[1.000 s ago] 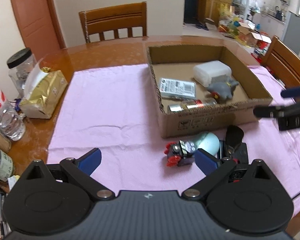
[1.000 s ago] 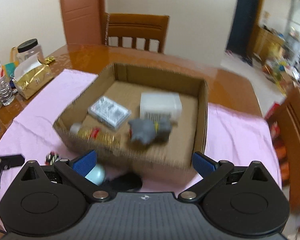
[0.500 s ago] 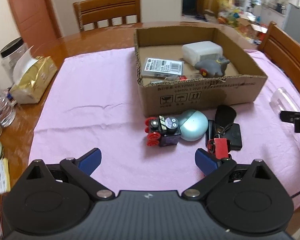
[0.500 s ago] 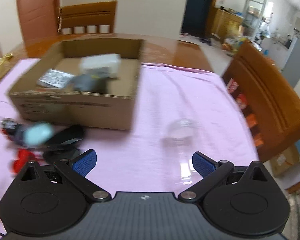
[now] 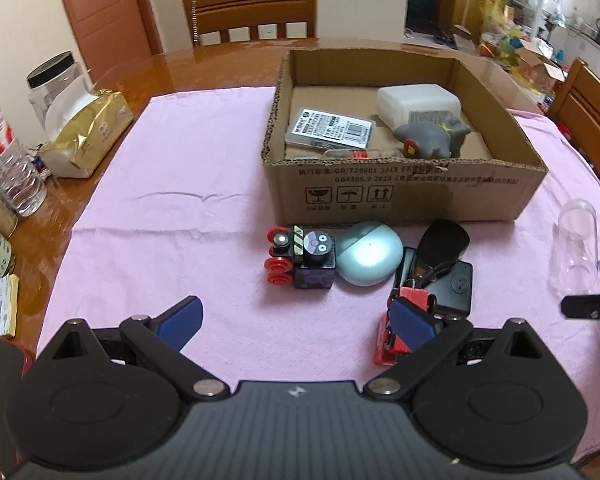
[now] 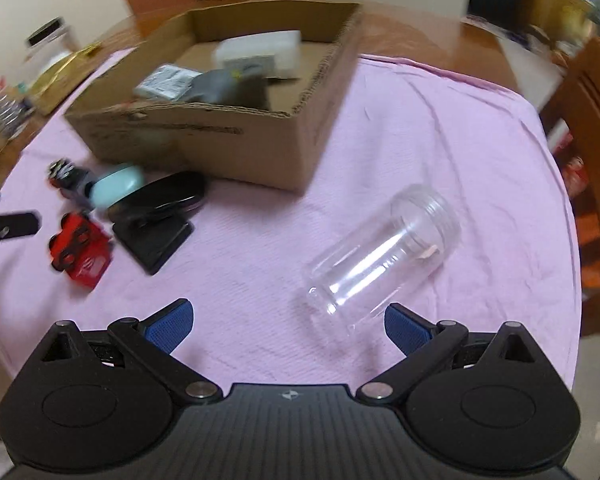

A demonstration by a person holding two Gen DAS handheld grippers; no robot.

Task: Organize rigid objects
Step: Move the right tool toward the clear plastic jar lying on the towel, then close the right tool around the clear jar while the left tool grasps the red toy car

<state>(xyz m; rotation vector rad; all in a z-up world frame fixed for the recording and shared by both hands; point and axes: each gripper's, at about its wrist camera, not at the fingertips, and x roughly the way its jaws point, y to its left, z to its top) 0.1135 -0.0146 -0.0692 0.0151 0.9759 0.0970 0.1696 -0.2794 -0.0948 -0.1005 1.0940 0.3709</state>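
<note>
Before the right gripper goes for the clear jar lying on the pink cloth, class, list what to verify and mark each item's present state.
1. Right gripper open: ok.
2. Right gripper carrying nothing: ok.
3. Clear jar on its side, apart from other items: ok.
4. Jar between the gripper's fingers: not ok, it lies just ahead.
5. Free floor space in the cardboard box: ok, near the right wall.
6. Left gripper clear of the jar: ok.

Home dining room: wooden chair (image 5: 252, 10), clothed table (image 5: 220, 60), door (image 5: 104, 12).
</note>
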